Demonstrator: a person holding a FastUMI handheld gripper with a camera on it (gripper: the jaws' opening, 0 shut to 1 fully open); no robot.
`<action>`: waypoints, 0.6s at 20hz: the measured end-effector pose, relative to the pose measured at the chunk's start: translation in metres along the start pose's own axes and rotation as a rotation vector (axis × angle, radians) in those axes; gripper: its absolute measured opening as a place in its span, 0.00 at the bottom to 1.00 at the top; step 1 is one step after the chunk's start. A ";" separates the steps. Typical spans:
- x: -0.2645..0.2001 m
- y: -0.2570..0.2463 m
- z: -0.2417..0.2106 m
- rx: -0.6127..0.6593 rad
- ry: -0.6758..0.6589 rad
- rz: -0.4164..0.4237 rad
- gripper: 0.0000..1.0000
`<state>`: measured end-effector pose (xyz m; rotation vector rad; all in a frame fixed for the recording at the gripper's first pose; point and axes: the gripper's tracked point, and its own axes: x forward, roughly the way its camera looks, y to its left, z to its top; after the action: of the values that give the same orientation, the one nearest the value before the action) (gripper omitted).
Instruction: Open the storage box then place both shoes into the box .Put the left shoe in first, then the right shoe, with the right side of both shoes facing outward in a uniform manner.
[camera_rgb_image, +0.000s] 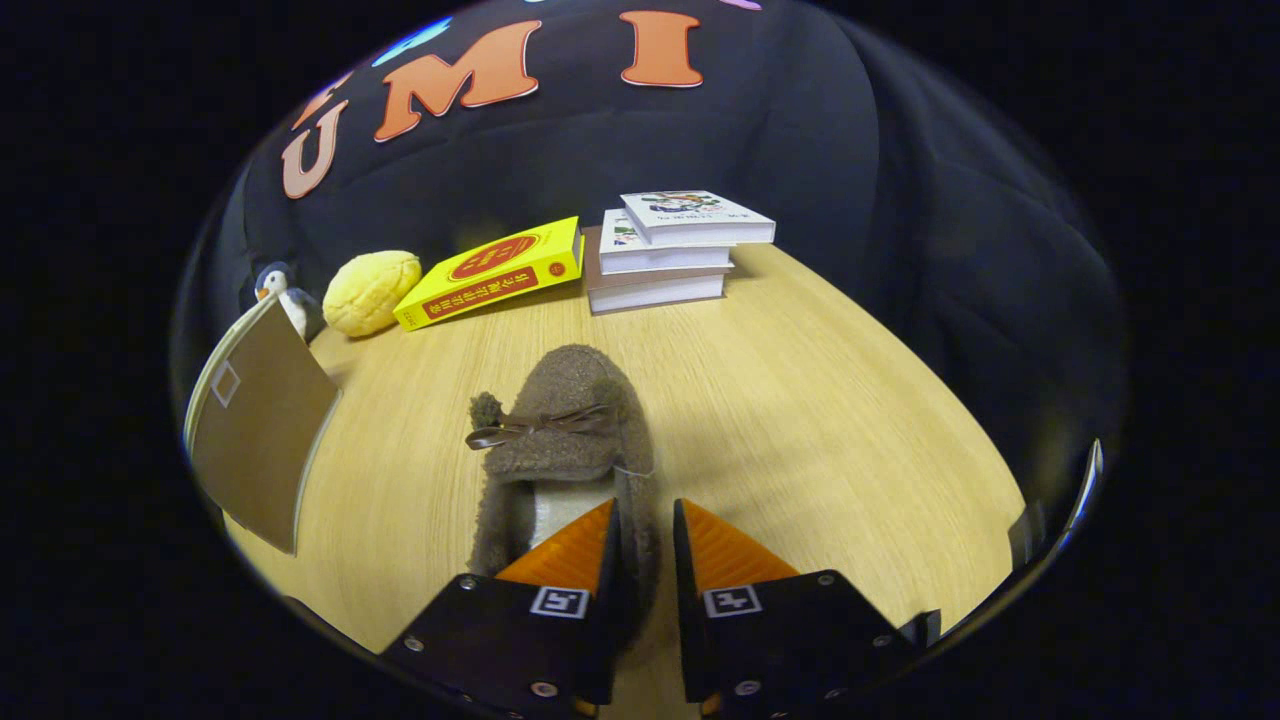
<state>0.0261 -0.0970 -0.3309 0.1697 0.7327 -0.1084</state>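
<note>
Gripper (645, 525): the two orange fingers sit close together, pinching the right side wall of a brown fuzzy shoe (560, 440) at its heel end. The left finger (570, 545) is inside the shoe opening, against the pale lining; the right finger (720, 550) is outside the wall. The dark fuzzy edge of the shoe fills the narrow gap between them.

Shoe: lies on the wooden table (800, 420), toe pointing away from the fingers, heel nearest them. A thin brown bow (535, 425) crosses the top, with a small pompom at its left end. Whether the sole rests on the table or is lifted slightly cannot be told.

Left of the shoe, near: a flat brown panel with a pale rim (260, 430), tilted up, a small square mark on its face. It looks like the open lid of the storage box; the box body cannot be made out.

Far side of the table, left to right: a small penguin toy (285, 295) behind the panel's top edge; a yellow bumpy plush (372, 290) just beside it; a yellow book (490, 272) propped at a slant, its right end resting against a stack of books (665, 250), three or so high, the top one skewed.
</note>
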 end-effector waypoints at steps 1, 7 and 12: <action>0.001 -0.003 0.001 -0.011 0.001 -0.015 0.19; -0.019 0.005 0.016 0.013 -0.012 -0.043 0.02; -0.050 0.030 0.046 0.046 -0.057 -0.055 0.02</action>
<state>0.0241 -0.0740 -0.2596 0.1892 0.6787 -0.1821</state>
